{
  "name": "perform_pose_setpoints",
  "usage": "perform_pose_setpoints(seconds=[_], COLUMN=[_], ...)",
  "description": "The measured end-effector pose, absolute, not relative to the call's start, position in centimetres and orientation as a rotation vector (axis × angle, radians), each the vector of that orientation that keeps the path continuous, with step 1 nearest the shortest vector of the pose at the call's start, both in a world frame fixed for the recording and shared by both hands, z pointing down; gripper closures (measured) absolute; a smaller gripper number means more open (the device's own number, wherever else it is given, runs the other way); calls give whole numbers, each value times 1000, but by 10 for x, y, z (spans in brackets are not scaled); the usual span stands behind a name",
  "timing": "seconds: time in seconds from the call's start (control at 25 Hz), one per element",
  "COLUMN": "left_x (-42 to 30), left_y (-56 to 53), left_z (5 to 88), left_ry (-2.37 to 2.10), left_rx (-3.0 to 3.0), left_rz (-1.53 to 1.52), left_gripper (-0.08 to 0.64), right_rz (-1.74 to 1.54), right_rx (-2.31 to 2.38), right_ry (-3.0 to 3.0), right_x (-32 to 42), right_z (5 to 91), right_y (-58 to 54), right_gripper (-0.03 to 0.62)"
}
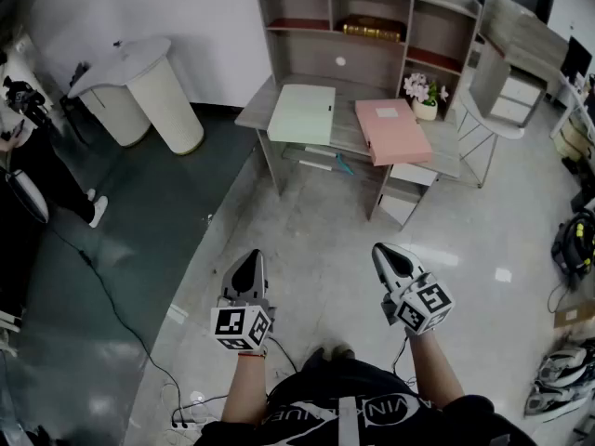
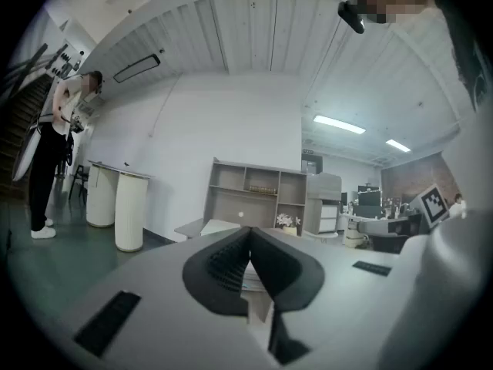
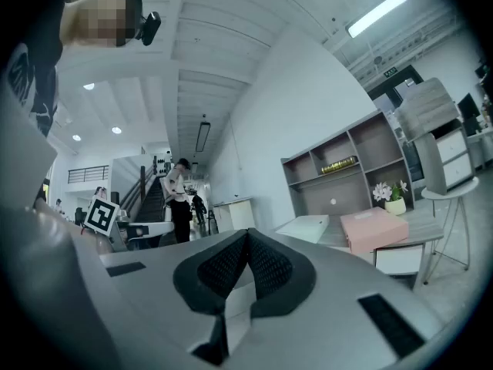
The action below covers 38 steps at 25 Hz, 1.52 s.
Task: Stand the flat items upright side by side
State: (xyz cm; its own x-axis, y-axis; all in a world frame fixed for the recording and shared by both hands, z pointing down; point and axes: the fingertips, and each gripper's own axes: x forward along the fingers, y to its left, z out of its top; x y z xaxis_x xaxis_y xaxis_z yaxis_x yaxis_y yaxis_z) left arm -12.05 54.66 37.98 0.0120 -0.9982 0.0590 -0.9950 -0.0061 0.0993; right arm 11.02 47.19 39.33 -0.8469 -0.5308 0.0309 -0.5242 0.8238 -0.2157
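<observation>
Two flat file boxes lie on the grey desk point(image 1: 346, 136): a pale green one point(image 1: 302, 113) at the left and a pink one point(image 1: 392, 130) at the right. They show again in the right gripper view, the green box point(image 3: 306, 227) beside the pink box point(image 3: 373, 229). Both grippers hang over the floor well short of the desk. My left gripper point(image 1: 249, 266) is shut and empty, its jaws pressed together point(image 2: 249, 241). My right gripper point(image 1: 387, 254) is likewise shut with nothing in it point(image 3: 247, 241).
The desk carries a shelf unit point(image 1: 367, 26) with a small flower pot point(image 1: 425, 94) and a gold item point(image 1: 374, 29). A white round stand point(image 1: 153, 89) is at the left, another desk point(image 1: 516, 63) and chair at the right. A person point(image 1: 28, 156) stands at the far left. Cables point(image 1: 139, 342) cross the floor.
</observation>
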Motion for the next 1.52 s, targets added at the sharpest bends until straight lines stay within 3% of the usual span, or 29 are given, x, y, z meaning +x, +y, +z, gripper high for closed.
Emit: perform_pose_setpoints(seconds=[0.84,0.92,1.04,1.52], left_x=[-119,-111,-100,-95], left_y=[526,517,504,378], left_z=[387,393,403,430], left_ry=[-2040,-2001,-1936,-1848], left_rx=[2231,2260,2295,2280], left_rz=[-105,-105,-72,-15], left_gripper=[557,533,430,407], right_rz=[-354,-335,-378,-496], right_rx=[-1005,-1074,-1136,-1220], right_ry=[2934,2923,2897,2866], right_x=[113,122,135,146], right_z=[402,407,419,455], right_y=[463,458,451,330], right_gripper=[580,539,438,405])
